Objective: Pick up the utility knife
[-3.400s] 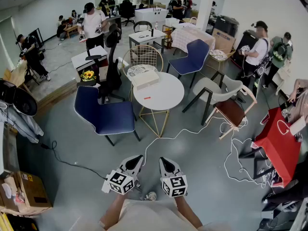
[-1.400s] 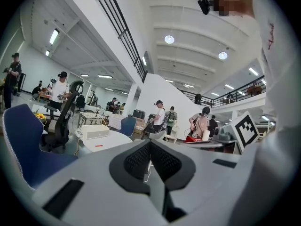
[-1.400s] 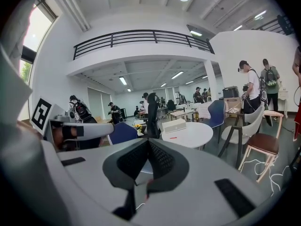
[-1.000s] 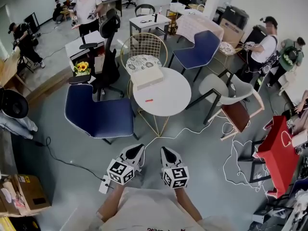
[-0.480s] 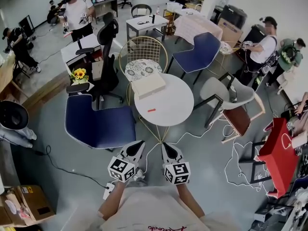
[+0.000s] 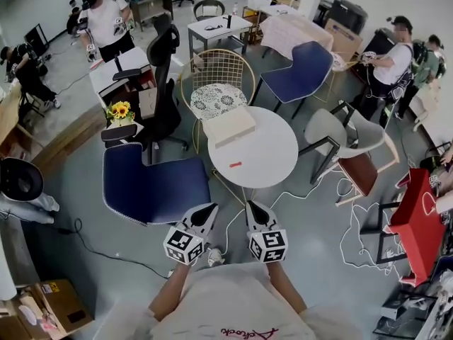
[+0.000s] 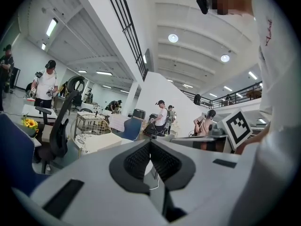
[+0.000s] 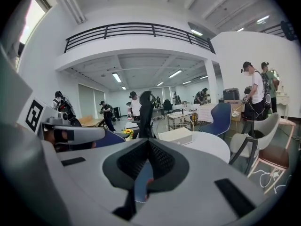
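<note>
Red utility knife (image 6: 236, 164) flat on round white table (image 6: 272, 151), near 7 o'clock side of top, well apart from cream box (image 6: 228, 126) at 10 o'clock. Left gripper (image 6: 210, 208) and right gripper (image 6: 250, 206) low at 6 o'clock of head view, side by side, both shut tight, nothing held, tips toward table, not touching it

no text can be read; the red script on the person's shirt (image 6: 233, 304) is cut off.
</note>
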A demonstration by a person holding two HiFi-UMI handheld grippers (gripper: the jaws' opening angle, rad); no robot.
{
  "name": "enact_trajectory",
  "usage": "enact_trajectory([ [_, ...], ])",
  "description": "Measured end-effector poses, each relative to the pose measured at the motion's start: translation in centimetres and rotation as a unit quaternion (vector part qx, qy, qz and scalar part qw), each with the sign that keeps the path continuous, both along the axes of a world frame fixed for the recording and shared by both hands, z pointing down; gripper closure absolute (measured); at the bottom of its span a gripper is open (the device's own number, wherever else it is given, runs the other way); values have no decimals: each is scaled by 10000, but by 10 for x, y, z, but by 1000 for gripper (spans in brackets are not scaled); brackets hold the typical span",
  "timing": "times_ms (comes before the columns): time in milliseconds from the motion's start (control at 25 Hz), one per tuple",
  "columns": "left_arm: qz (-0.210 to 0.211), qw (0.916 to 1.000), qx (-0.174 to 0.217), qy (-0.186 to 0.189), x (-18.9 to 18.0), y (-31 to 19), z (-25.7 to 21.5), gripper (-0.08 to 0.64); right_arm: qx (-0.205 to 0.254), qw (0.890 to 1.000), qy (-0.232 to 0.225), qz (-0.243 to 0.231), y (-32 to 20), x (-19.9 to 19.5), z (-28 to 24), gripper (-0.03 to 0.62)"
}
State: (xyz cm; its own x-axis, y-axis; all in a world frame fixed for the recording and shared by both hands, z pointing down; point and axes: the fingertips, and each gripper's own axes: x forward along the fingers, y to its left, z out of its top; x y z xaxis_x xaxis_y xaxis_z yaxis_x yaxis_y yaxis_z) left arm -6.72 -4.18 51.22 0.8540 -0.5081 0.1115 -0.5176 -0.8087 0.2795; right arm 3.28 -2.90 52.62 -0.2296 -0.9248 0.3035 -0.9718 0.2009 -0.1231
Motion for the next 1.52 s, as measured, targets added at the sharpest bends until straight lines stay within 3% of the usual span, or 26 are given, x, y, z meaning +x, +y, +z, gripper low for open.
enact_trajectory([
  [280, 109, 9999, -81, 41, 3, -11, 6, 547, -208, 9996, -30, 180, 0, 5, 15, 575],
  [840, -57, 9997, -244, -6, 11, -40, 21, 548, -334, 9993, -161, -87, -35, 3, 31, 575],
  [1520, -416, 9988, -118, -221, 70, -166, 10, 548, -222, 9979, -297, -531, -174, 60, 25, 575],
])
